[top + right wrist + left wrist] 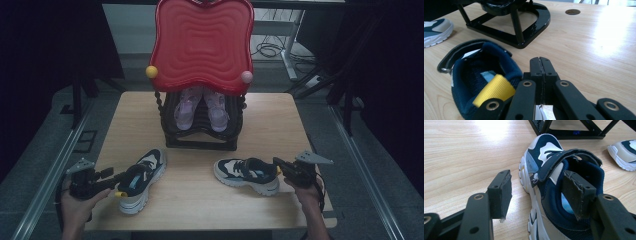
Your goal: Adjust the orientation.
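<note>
Both tongs are seen from above on a pale wooden table in a dark room: the left gripper at the left shoe, the right gripper at the right shoe. Left gripper view: jaws are spread wide, one pad inside the shoe's mouth, nothing clamped. Right gripper view: jaws are pressed together, empty, beside the shoe's heel.

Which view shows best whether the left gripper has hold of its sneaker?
The left gripper view: the left gripper stands open, one pad inside the left sneaker, one outside. The high view shows them small and dark; the right gripper view catches just its toe.
</note>
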### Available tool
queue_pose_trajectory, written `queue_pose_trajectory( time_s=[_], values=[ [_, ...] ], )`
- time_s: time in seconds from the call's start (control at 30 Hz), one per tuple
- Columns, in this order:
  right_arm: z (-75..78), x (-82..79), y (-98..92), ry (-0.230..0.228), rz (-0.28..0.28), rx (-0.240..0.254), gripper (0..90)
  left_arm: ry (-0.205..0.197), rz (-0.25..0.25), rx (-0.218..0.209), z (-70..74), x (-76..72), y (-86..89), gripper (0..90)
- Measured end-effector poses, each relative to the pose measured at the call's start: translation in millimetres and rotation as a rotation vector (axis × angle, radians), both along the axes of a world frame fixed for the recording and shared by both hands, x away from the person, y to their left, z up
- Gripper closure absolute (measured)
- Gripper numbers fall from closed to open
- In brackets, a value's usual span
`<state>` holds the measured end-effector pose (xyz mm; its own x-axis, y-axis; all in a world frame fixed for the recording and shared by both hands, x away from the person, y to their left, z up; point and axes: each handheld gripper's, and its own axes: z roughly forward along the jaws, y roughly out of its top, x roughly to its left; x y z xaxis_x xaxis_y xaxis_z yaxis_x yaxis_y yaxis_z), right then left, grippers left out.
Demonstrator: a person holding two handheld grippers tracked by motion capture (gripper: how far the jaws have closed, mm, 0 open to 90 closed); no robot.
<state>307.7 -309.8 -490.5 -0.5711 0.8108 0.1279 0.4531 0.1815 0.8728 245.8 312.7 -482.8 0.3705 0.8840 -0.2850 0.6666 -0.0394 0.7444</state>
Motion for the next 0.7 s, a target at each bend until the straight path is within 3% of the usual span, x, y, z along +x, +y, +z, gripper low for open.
queue_pose_trajectory(
  time_s=[0.5,0.6,0.7],
  values=[
    [-8.5,-18.6,-5.9,0.005,0.018,0.016,89.6,0.000,-0.001,-0.004,-0.3,0.2,0.3,41.2],
    [-8.0,-27.3,-6.8,0.001,0.023,0.009,89.5,-0.002,-0.015,-0.035,0.6,-0.3,1.0,41.2],
    [-7.2,-30.9,-6.9,-0.001,0.027,0.008,89.5,-0.007,-0.009,-0.031,1.6,-0.8,1.3,41.2]
  ],
)
